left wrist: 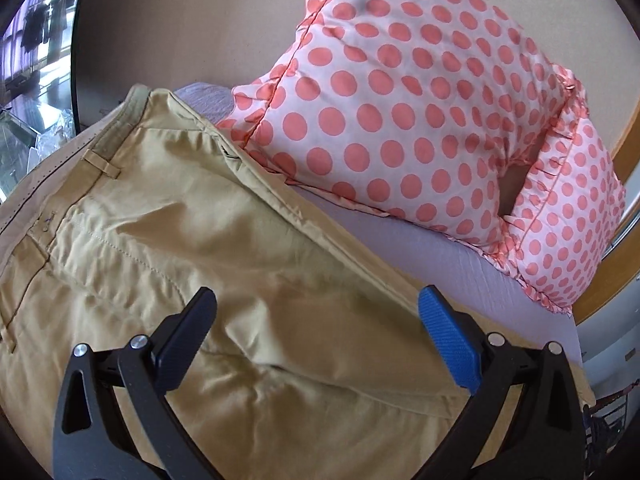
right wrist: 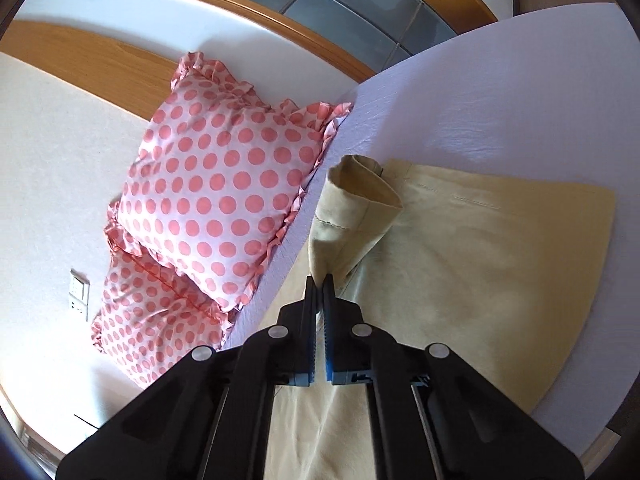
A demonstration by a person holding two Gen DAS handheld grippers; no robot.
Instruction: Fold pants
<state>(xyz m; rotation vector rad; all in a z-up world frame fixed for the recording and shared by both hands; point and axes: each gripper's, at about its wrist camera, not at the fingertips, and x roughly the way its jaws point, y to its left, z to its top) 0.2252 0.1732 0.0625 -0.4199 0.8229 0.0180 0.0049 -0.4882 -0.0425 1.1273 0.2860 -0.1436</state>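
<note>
Tan pants [left wrist: 168, 248] lie on a lavender bed sheet [left wrist: 460, 272]. In the left wrist view the waistband with a belt loop is at the upper left. My left gripper [left wrist: 316, 308] is open just above the seat of the pants, with nothing between its fingers. In the right wrist view my right gripper [right wrist: 319, 280] is shut on the edge of one pant leg [right wrist: 352, 208] and lifts its open hem off the bed. The other leg [right wrist: 500, 248] lies flat to the right.
Two pink polka-dot pillows [left wrist: 420, 100] lean against the wall at the head of the bed; they also show in the right wrist view [right wrist: 216, 192]. A wooden frame [right wrist: 280, 8] runs behind. The bed edge [right wrist: 624, 320] is at the right.
</note>
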